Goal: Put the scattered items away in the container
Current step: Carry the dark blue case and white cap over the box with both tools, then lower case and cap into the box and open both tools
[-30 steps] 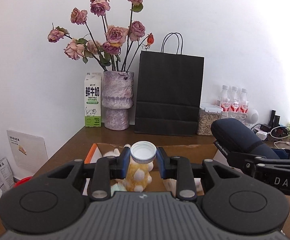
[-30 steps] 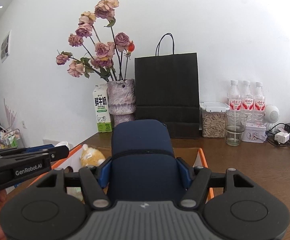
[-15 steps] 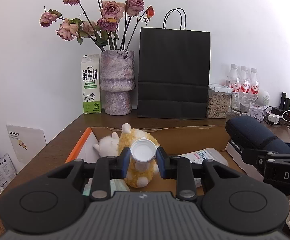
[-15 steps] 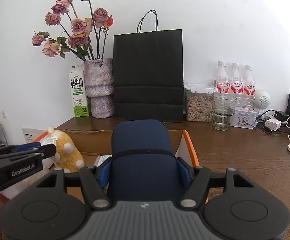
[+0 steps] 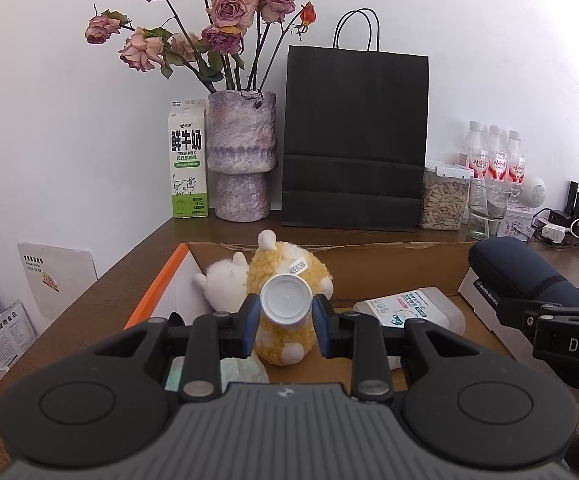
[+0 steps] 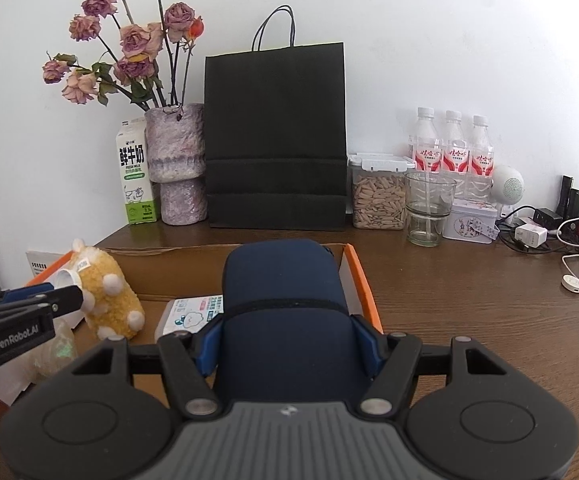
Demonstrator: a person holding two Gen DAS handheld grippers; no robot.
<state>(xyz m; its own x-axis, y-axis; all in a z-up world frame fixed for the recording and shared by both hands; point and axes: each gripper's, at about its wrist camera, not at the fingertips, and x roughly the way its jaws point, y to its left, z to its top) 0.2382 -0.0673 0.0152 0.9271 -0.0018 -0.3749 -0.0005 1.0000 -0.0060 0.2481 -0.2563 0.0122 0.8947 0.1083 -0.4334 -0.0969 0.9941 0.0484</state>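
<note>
A small white-capped bottle (image 5: 285,299) is pinched between the blue pads of the left tool (image 5: 285,322), its round end facing the camera. Just beyond and below this tool, inside the cardboard box (image 5: 389,266), a yellow plush toy (image 5: 289,272) is seen beside a white plush toy (image 5: 223,286), with a pack of wipes (image 5: 409,310) lying to the tool's right. A dark blue zipped case (image 6: 283,304) is clamped between the pads of the right tool (image 6: 285,340) and is held over the box's right side, near its orange-edged flap (image 6: 363,284). Further ahead of both tools, at the back of the worktop (image 6: 469,280), a black paper bag (image 6: 275,136), a vase of dried roses (image 6: 175,160) and a milk carton (image 6: 133,176) are lined up against the wall.
</note>
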